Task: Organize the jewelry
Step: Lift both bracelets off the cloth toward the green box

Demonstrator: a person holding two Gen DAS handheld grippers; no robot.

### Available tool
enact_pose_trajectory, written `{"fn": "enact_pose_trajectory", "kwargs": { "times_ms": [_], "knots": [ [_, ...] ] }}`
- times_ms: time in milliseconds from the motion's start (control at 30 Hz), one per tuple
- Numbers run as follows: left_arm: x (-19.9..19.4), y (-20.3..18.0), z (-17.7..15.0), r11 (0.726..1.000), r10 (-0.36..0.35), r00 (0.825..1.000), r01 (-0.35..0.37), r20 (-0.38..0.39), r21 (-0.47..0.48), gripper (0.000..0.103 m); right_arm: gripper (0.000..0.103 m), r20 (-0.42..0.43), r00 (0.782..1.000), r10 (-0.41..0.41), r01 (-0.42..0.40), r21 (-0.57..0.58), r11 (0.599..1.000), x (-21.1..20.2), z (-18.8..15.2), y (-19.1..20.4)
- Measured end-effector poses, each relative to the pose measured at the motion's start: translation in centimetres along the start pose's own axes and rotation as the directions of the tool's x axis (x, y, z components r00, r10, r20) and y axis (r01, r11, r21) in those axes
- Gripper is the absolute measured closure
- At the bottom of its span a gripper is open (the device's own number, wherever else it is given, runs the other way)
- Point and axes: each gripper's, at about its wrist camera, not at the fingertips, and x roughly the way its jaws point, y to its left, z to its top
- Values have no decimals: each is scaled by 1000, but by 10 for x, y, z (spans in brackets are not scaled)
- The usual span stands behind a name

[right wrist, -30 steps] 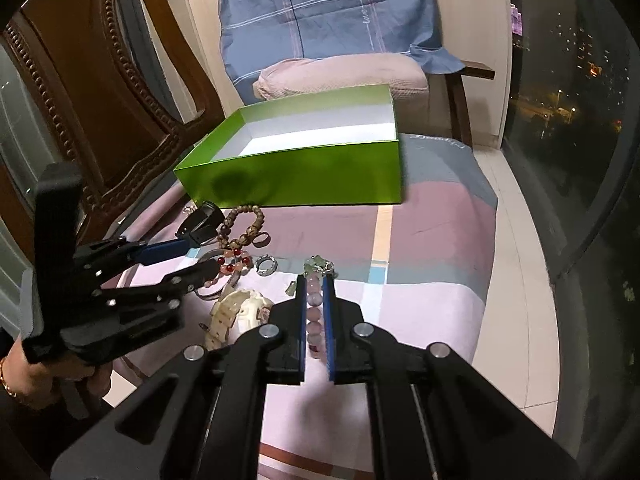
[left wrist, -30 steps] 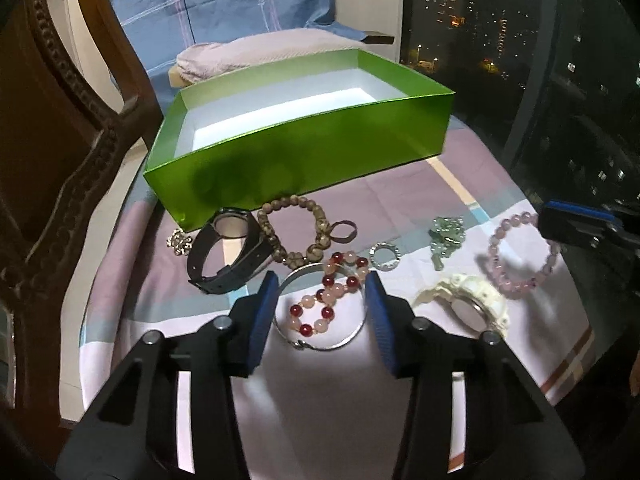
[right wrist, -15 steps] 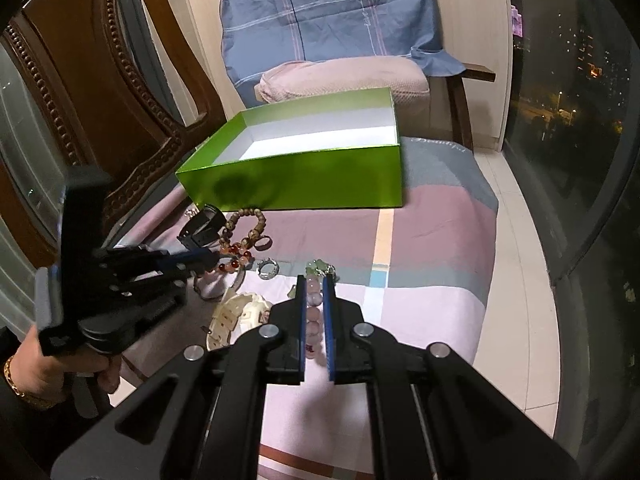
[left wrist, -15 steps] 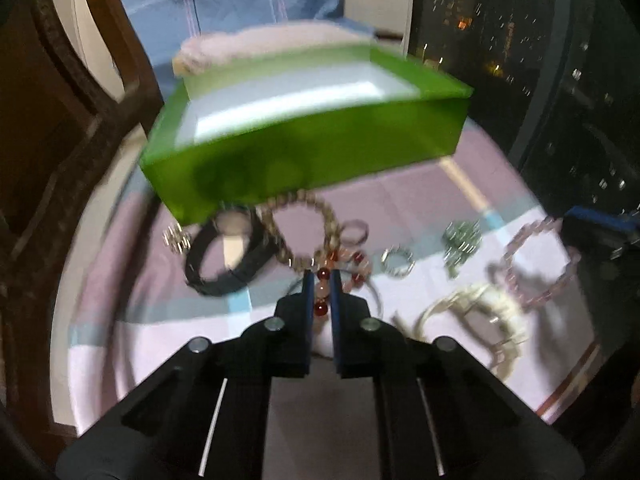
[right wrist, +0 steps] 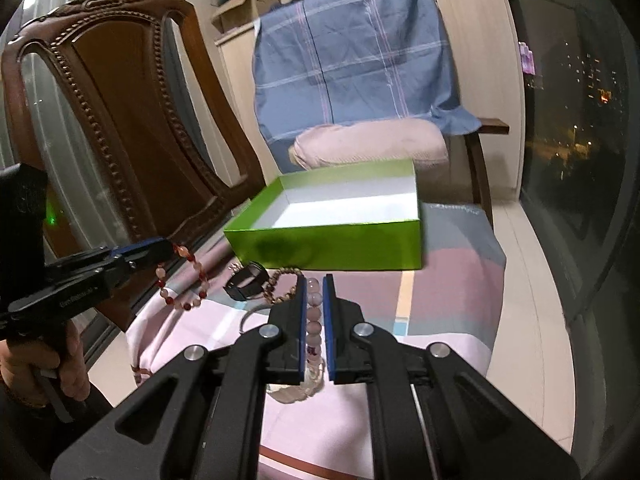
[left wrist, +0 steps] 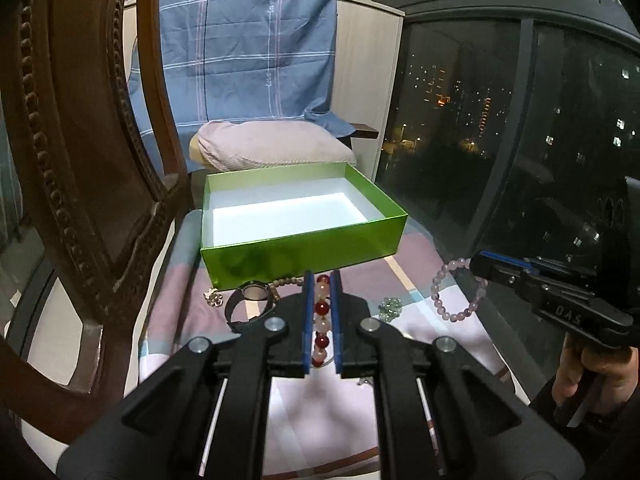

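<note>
My left gripper (left wrist: 321,280) is shut on a red and pink bead bracelet (left wrist: 321,308), which hangs from it above the cloth (right wrist: 182,276). My right gripper (right wrist: 314,284) is shut on a pale pink bead bracelet (right wrist: 313,320), which also dangles from its tip in the left wrist view (left wrist: 456,296). An open green box (left wrist: 304,248) with a white inside stands just beyond both grippers. On the cloth in front of the box lie a black watch (left wrist: 250,304), a brown bead bracelet (right wrist: 280,286), a small silver charm (left wrist: 213,297) and a green stone piece (left wrist: 389,306).
A carved wooden chair back (right wrist: 120,120) rises on the left. Behind the box is a seat with a pink cushion (left wrist: 272,148) and a blue checked cloth (left wrist: 248,64). A dark window (left wrist: 500,120) runs along the right. A hand (left wrist: 588,376) holds the right gripper's handle.
My left gripper closed on the red and pink bracelet and lifted it off the cloth. My right gripper rose with the pale pink bracelet still in it.
</note>
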Motion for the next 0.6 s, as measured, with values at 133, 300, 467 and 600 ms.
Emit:
{"fn": "enact_pose_trajectory", "kwargs": {
  "times_ms": [133, 300, 467, 600],
  "knots": [
    [0, 1, -4, 1000, 0, 1000, 0, -8, -6, 95, 95, 17, 1000, -2, 2, -18, 1000, -3, 1, 8],
    [4, -2, -7, 1000, 3, 1000, -3, -16, -11, 95, 95, 24, 1000, -19, 19, -34, 999, -3, 1, 15],
    [3, -8, -10, 1000, 4, 1000, -5, -26, -8, 95, 95, 26, 999, -37, 38, -32, 999, -1, 0, 13],
    [1, -8, -11, 1000, 10, 1000, -10, -26, -17, 95, 95, 28, 999, -46, 47, -29, 999, -2, -2, 13]
  ]
}}
